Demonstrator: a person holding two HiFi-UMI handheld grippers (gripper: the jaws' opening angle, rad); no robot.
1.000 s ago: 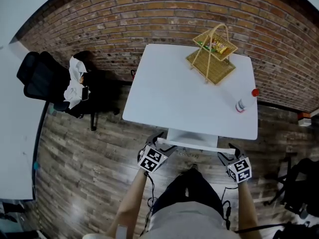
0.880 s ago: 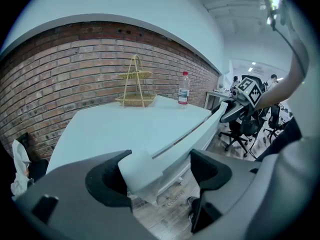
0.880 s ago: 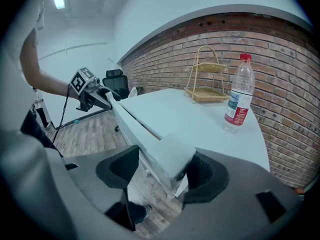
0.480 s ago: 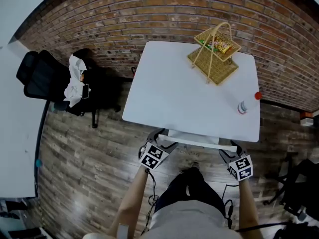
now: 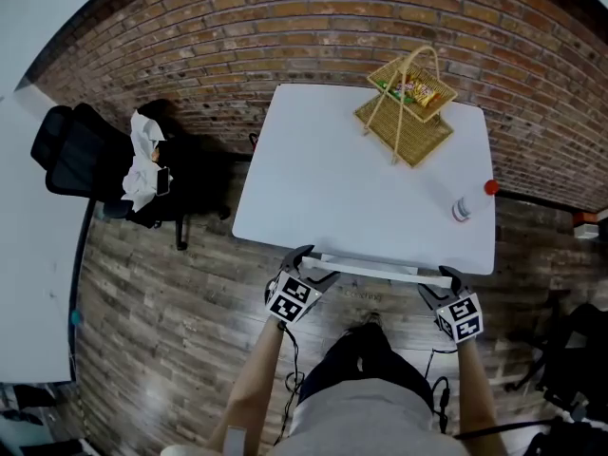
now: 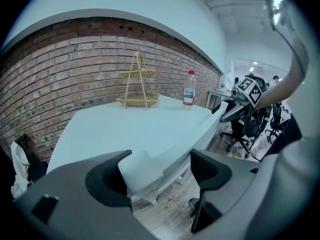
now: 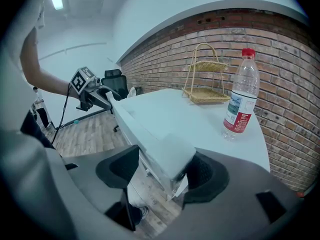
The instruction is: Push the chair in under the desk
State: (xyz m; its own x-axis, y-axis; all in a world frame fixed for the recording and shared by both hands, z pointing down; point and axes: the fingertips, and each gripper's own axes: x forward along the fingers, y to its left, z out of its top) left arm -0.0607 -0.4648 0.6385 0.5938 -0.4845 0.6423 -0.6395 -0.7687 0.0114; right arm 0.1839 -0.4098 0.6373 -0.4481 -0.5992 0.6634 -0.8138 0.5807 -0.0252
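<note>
In the head view, the white chair is seen only as a thin rail along the near edge of the desk, below the frame's centre. A second ago a broader white strip was shown there, so the chair has been slid further in and the task is judged almost done. The rail's ends are met by the left tongs and the right tongs. A wicker basket and a water bottle are left standing on the desk, and a black office chair is parked at the left of the frame. In the left gripper view, the left tongs are held spread, with a white corner of the chair lodged between them against the left-hand pad only. In the right gripper view, the right tongs are likewise spread, and the other corner is pressed against the right-hand pad, not pinched.
</note>
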